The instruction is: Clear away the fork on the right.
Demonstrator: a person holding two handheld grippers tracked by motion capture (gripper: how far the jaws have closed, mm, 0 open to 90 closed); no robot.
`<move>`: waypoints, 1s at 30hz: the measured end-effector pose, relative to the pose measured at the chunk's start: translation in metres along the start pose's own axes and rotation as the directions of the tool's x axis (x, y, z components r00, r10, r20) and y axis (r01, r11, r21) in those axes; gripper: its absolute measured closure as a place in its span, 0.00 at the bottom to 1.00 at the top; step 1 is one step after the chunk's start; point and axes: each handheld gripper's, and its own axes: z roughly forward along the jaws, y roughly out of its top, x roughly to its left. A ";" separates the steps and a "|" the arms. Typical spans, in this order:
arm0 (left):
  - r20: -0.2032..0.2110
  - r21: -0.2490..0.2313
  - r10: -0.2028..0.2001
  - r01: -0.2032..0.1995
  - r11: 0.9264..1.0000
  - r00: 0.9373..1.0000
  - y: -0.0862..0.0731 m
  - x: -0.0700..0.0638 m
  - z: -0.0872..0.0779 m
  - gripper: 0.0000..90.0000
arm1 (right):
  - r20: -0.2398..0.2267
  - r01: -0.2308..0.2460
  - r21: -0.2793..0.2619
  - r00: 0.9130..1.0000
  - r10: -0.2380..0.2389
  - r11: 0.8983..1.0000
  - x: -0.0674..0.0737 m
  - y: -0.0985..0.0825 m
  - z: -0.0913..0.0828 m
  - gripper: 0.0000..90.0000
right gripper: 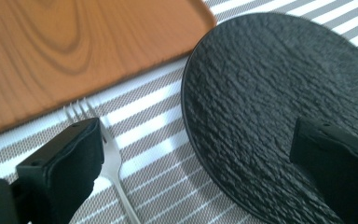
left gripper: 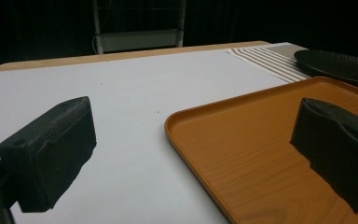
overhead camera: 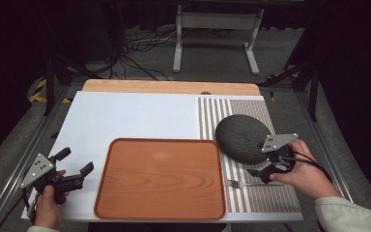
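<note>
High view, right gripper (overhead camera: pixel 263 170): jaws spread, above fork (overhead camera: pixel 244 184), beside black plate (overhead camera: pixel 244 138).
Left gripper (overhead camera: pixel 75 166): jaws spread, beside tray (overhead camera: pixel 162 208).

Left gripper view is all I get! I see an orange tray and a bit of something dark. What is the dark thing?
Observer: A round black plate, lying on a striped mat right of the tray.
Operator: Anything else on that mat?
Observer: Yes, a fork, lying between tray and plate.
Operator: Where is the other gripper?
Observer: The right gripper hangs open by the plate's near edge, one jaw over the fork, the other over the plate.
</note>
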 end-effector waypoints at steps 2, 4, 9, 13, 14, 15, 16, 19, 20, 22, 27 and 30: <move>0.000 -0.004 -0.001 0.001 1.000 1.000 0.000 0.000 0.000 0.01 | -0.006 0.012 0.022 1.000 -0.012 1.000 0.000 0.002 0.000 0.04; 0.000 -0.001 -0.003 0.003 1.000 1.000 0.000 0.000 0.000 0.01 | -0.013 0.020 0.042 1.000 -0.020 0.999 0.001 0.003 0.000 0.05; -0.001 -0.005 -0.001 0.001 1.000 1.000 0.000 0.000 0.000 0.01 | -0.028 0.054 0.104 0.998 -0.052 0.993 0.001 0.006 0.002 0.05; 0.001 -0.003 0.000 0.000 1.000 1.000 0.000 0.000 0.000 0.01 | -0.049 0.074 0.137 0.997 -0.068 0.988 0.002 0.009 0.004 0.05; 0.000 -0.004 0.000 0.000 1.000 1.000 0.000 0.000 0.000 0.01 | -0.047 0.076 0.149 0.996 -0.069 0.986 0.002 0.010 0.004 0.05; 0.000 -0.004 0.000 0.000 1.000 1.000 0.000 0.000 0.000 0.01 | -0.055 0.081 0.157 0.996 -0.074 0.984 0.002 0.010 0.004 0.05; -0.001 -0.003 0.002 -0.002 1.000 1.000 0.000 0.000 0.000 0.01 | -0.058 0.087 0.166 0.995 -0.078 0.982 0.003 0.010 0.005 0.05; 0.000 -0.003 -0.002 0.002 1.000 1.000 0.000 0.000 0.000 0.01 | -0.070 0.100 0.192 0.994 -0.088 0.976 0.003 0.011 0.007 0.06; 0.000 0.000 -0.001 0.001 1.000 1.000 0.000 0.000 0.000 0.01 | -0.077 0.100 0.204 0.993 -0.086 0.974 0.004 0.011 0.008 0.06; 0.000 -0.001 0.000 0.000 1.000 1.000 0.000 0.000 -0.001 0.01 | -0.089 0.116 0.221 0.991 -0.099 0.968 0.004 0.011 0.009 0.06; -0.001 -0.004 -0.002 0.002 1.000 1.000 0.000 0.001 -0.001 0.01 | -0.104 0.139 0.240 0.988 -0.117 0.961 0.006 0.010 0.013 0.06; -0.001 -0.004 0.000 0.000 1.000 1.000 0.001 0.000 -0.001 0.01 | -0.114 0.141 0.258 0.987 -0.115 0.956 0.007 0.010 0.015 0.06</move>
